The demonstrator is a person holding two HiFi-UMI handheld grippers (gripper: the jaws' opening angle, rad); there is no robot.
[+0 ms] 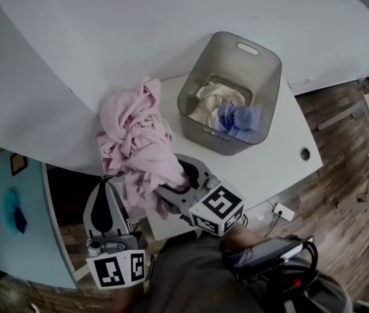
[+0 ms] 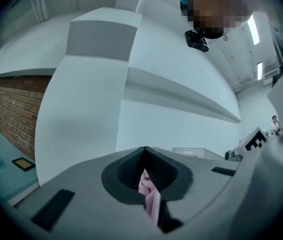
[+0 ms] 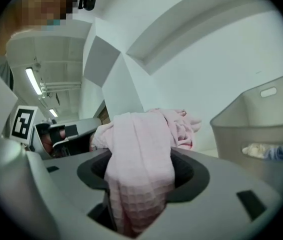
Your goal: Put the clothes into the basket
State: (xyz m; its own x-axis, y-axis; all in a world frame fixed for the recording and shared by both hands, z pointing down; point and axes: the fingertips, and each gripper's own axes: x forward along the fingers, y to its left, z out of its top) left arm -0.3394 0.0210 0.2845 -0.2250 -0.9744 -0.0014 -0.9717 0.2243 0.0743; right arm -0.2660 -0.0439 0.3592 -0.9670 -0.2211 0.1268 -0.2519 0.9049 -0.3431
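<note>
Head view: the pink cloth [image 1: 135,142] hangs in a bunch over the near-left edge of the white table [image 1: 276,155], held up between the left claw [image 1: 114,182] and the right claw [image 1: 171,191]. The grey basket [image 1: 201,77] stands on the table just to the right of it, with a cream piece and a blue piece already inside. The step in hand looks like the carry. To do it well, I would keep both claws high enough for the hanging folds to clear the near rim, bring the bunch over the opening, and only then let go with both together, so no tail drapes outside.

Left gripper view: the jaws are nearly together, pinching a thin fold of the pink cloth – only a small strip shows between them.

Right gripper view: the jaws stand about half apart, clamped on a thick wad of the same cloth, which spills over the front. The basket sits ahead to the right, apart from the claw.
</note>
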